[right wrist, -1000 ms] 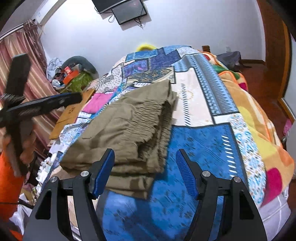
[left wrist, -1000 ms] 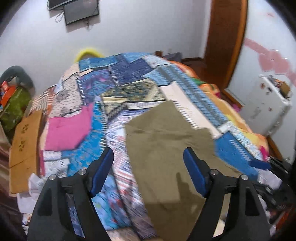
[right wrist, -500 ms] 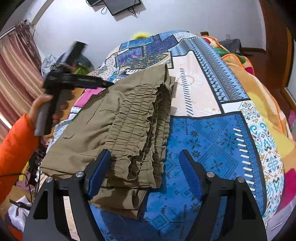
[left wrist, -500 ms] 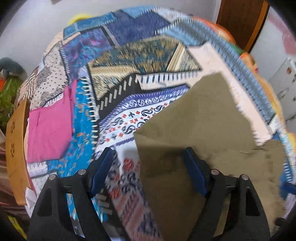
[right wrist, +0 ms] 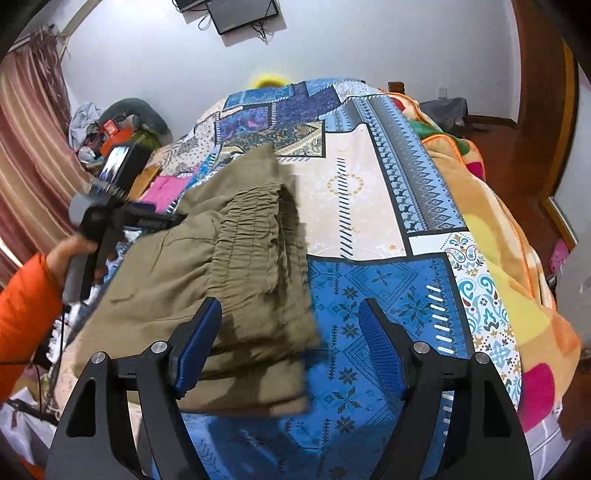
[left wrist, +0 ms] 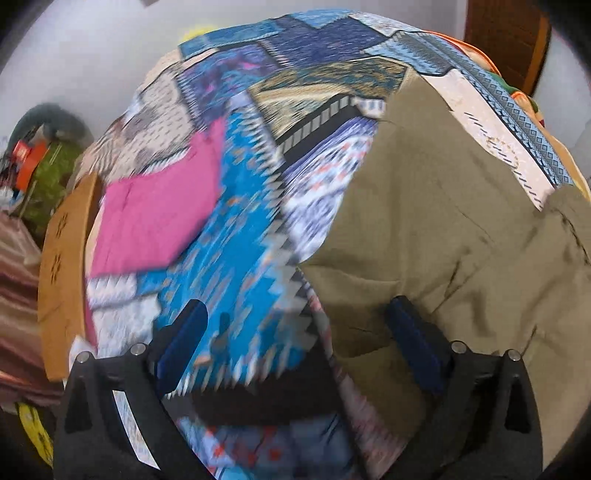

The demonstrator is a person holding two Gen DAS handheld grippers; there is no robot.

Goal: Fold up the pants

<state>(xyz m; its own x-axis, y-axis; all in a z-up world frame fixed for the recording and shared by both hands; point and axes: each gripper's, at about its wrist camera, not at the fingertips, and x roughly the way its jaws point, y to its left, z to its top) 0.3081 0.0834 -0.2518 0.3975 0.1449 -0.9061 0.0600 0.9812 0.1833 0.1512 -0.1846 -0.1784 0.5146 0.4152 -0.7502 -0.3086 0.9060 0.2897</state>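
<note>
Olive-drab pants (right wrist: 236,266) are lying part-folded on the bed (right wrist: 373,206), near its foot edge, their long axis running across the bed and the gathered waistband (right wrist: 251,225) facing the right side. The left tongs (left wrist: 295,328) are hanging wide open, their jaws having just been spreading, straddling the pants' left edge with nothing pinched. The right tongs (right wrist: 290,347) are standing open and empty over the waistband corner, one jaw above cloth, the other above the quilt. Each hand is sitting nearest its own end. The patchwork quilt (left wrist: 236,236) is looking soft and busy; a screen (right wrist: 243,14) is hanging on the pale wall beyond.
</note>
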